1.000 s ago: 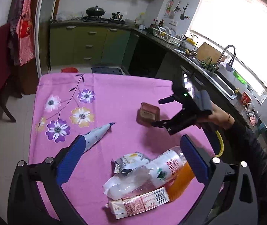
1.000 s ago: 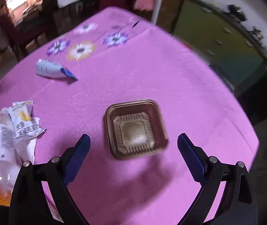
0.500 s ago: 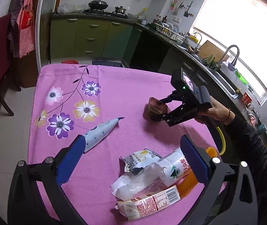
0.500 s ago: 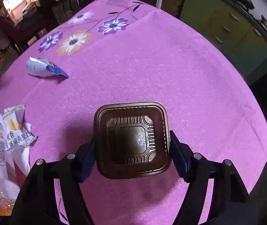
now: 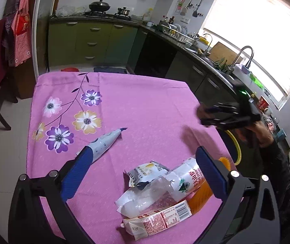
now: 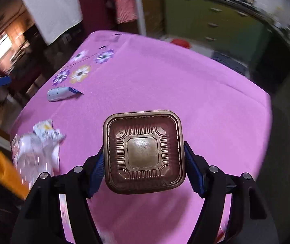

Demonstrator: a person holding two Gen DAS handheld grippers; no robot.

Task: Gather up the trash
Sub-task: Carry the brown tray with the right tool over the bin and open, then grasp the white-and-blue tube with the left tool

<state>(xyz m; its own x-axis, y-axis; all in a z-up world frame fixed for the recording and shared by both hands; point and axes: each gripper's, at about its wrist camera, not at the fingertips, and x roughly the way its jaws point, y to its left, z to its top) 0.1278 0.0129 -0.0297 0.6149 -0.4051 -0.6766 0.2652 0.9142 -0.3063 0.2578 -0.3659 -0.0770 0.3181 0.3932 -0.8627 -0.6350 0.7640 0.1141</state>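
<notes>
Right tongs (image 6: 144, 169) are gripping the brown tray (image 6: 144, 152) by its two opposite side walls, the blue pads pressing in from either side so the open face is turning toward the camera and the shallow tray is not slipping out; it is hanging clear above the pink worktop (image 6: 165, 77), near the edge that faces the kitchen counter. The jaws have just been closing, and the tray is sitting between them. From the left view the right tongs (image 5: 206, 114) are appearing as a dark blur over that same edge, held by a hand (image 5: 256, 134), and a yellow-rimmed bin (image 5: 237, 148) is showing just beyond the edge below them, which is probably where the tray is heading. Left tongs (image 5: 143, 170) are standing wide and empty, hovering over the near edge, likely waiting their turn. Beneath them the remaining trash is lying bunched together: a carton (image 5: 157, 219), an orange bottle (image 5: 201, 195) and crumpled wrappers (image 5: 147, 172), all touching or overlapping. A tube (image 5: 102, 144) is lying apart, toward the flowered side of the cloth.
</notes>
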